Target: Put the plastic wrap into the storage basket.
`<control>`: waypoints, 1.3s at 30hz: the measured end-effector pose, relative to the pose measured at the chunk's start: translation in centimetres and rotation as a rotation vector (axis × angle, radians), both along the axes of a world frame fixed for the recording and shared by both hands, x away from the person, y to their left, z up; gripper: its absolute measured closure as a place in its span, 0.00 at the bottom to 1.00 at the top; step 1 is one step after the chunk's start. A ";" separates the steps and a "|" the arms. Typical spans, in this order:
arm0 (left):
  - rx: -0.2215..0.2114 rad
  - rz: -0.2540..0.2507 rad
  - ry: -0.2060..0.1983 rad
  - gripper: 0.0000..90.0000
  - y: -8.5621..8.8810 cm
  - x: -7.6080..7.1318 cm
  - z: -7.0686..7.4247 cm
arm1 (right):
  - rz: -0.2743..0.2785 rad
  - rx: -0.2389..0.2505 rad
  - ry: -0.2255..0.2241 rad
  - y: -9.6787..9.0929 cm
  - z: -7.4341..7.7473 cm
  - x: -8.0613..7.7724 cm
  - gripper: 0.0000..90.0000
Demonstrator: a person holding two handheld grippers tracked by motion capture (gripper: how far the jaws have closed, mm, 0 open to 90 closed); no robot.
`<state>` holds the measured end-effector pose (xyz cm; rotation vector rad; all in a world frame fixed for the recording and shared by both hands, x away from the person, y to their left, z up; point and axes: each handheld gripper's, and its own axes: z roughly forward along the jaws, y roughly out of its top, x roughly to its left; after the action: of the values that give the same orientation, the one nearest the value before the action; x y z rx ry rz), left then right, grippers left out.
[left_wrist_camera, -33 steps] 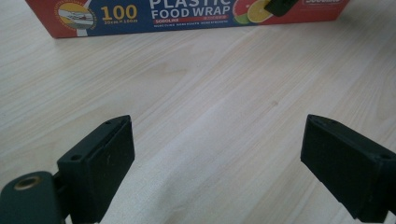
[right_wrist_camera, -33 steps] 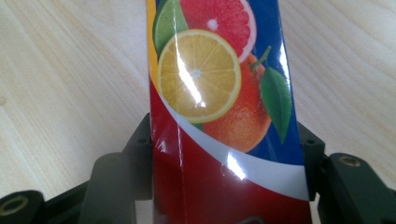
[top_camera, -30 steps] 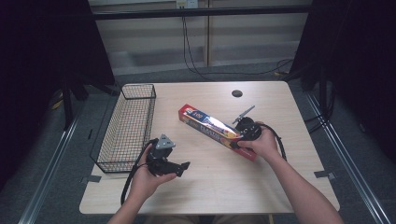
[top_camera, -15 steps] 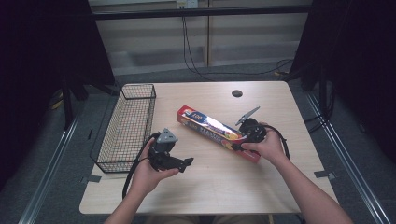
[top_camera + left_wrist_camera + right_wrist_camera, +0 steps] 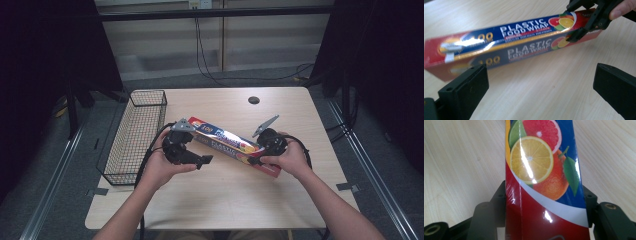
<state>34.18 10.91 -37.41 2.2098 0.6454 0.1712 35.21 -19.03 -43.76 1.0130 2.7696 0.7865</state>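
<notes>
A long red and blue plastic food wrap box (image 5: pixel 225 142) lies slantwise across the middle of the table (image 5: pixel 225 205). My right gripper (image 5: pixel 256 159) is shut across the box's near right end, where the citrus picture (image 5: pixel 534 162) shows between the two jaws. My left gripper (image 5: pixel 202 159) is held just in front of the box's left end, jaws wide open with nothing between them. In the left gripper view (image 5: pixel 540 85) the box (image 5: pixel 506 47) runs across beyond the open jaws, with the right gripper (image 5: pixel 586 22) clamped on its far end.
A black wire basket (image 5: pixel 134 137) stands along the table's left edge, beside my left hand. A small dark round hole (image 5: pixel 253 100) marks the far side of the tabletop. Cables trail from both grippers.
My left gripper has moved forward and a little to the right, from the table's near left up to the box's left end. The right gripper has stayed shut on the box.
</notes>
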 end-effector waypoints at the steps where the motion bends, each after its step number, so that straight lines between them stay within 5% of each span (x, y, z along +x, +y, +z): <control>1: 0.008 -0.007 -0.008 0.01 -0.2 0.2 0.2 | 0.001 0.004 0.004 0.0 0.1 -0.1 0.47; 4: 0.009 -0.052 -0.024 0.02 -0.8 0.6 0.6 | 0.020 0.006 -0.004 0.1 0.5 -0.3 0.47; 5: 0.054 -0.082 -0.046 0.03 -1.2 0.9 1.0 | 0.028 0.002 -0.008 0.1 0.6 -0.4 0.47; 13: 0.142 -0.187 -0.054 0.05 -3.7 2.0 1.3 | 0.069 0.000 -0.011 0.0 1.3 -0.9 0.47; 24: 0.201 -0.240 -0.062 0.05 -5.9 3.0 0.6 | 0.124 -0.011 -0.023 0.1 1.8 -1.6 0.47; 39: 0.277 -0.365 -0.014 0.02 -7.5 4.1 -0.7 | 0.173 -0.018 -0.032 0.2 2.5 -1.8 0.47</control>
<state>38.31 3.46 -38.10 2.5473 0.2098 0.0910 33.39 -18.85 -41.26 0.7587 2.8600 0.7889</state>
